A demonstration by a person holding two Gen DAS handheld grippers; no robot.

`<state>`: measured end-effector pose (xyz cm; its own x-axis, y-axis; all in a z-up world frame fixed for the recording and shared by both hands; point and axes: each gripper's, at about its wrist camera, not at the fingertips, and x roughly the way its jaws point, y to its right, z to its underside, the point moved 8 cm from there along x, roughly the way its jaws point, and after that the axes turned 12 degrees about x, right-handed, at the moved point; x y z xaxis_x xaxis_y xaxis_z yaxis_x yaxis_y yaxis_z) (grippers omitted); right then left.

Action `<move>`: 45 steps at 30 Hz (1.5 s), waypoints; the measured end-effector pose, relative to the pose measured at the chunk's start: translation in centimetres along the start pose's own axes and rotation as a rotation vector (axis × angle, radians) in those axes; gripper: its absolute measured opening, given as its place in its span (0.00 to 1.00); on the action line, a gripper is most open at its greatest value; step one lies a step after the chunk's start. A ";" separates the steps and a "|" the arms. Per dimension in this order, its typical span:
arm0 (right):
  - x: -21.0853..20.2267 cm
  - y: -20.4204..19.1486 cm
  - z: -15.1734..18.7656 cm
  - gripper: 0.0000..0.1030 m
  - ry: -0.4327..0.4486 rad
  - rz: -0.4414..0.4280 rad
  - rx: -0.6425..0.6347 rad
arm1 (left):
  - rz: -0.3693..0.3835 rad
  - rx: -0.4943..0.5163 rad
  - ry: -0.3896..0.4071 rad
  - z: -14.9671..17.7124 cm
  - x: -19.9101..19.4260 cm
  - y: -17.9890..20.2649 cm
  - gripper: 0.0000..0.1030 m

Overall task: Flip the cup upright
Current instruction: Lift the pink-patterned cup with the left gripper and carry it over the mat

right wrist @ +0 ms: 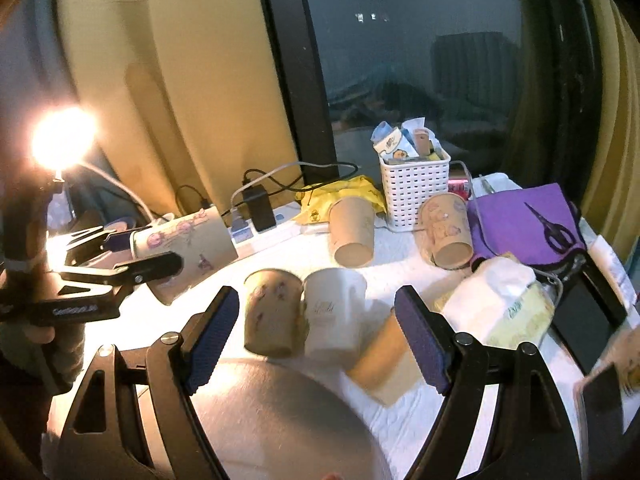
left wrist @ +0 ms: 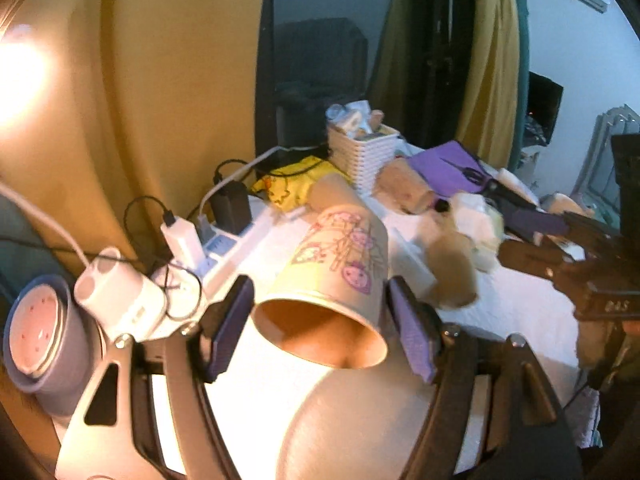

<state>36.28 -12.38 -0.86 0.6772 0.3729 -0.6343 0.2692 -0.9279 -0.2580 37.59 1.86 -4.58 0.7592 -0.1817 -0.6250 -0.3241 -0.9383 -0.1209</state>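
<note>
Now left claw pinching cup aloft, tilted; right claw spread. Risk: thin wall crushing or slipping.

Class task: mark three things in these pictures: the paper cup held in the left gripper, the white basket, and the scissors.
paper cup (left wrist: 340, 264), left wrist view, on its printed side.
white basket (right wrist: 414, 194), right wrist view, on its front wall.
scissors (right wrist: 554, 230), right wrist view, on the handles.

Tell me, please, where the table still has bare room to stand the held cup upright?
The left gripper holds the printed cup in the air. Bare white tabletop lies beneath it, between the power strip and the fallen cups. Another strip runs behind those cups. The right side is crowded by the tissue pack and purple cloth.
</note>
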 end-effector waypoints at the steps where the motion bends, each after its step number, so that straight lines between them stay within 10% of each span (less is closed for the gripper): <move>1: -0.5 -0.1 0.2 0.80 0.001 0.000 -0.002 | 0.010 0.001 0.001 0.3 -0.5 0.6 0.68; 19: -6.1 2.0 10.5 0.80 -0.114 0.062 -0.025 | 0.204 -0.014 -0.039 9.6 -6.3 12.9 0.68; 45: -4.0 5.0 16.6 0.80 -0.260 -0.034 -0.061 | 0.198 -0.005 -0.157 13.2 -4.4 17.2 0.73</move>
<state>23.57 -18.47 -11.72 0.4701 0.3854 -0.7940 0.3349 -0.9102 -0.2436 21.27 -9.62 -14.10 0.5843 -0.3148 -0.7480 -0.4549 -0.8903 0.0194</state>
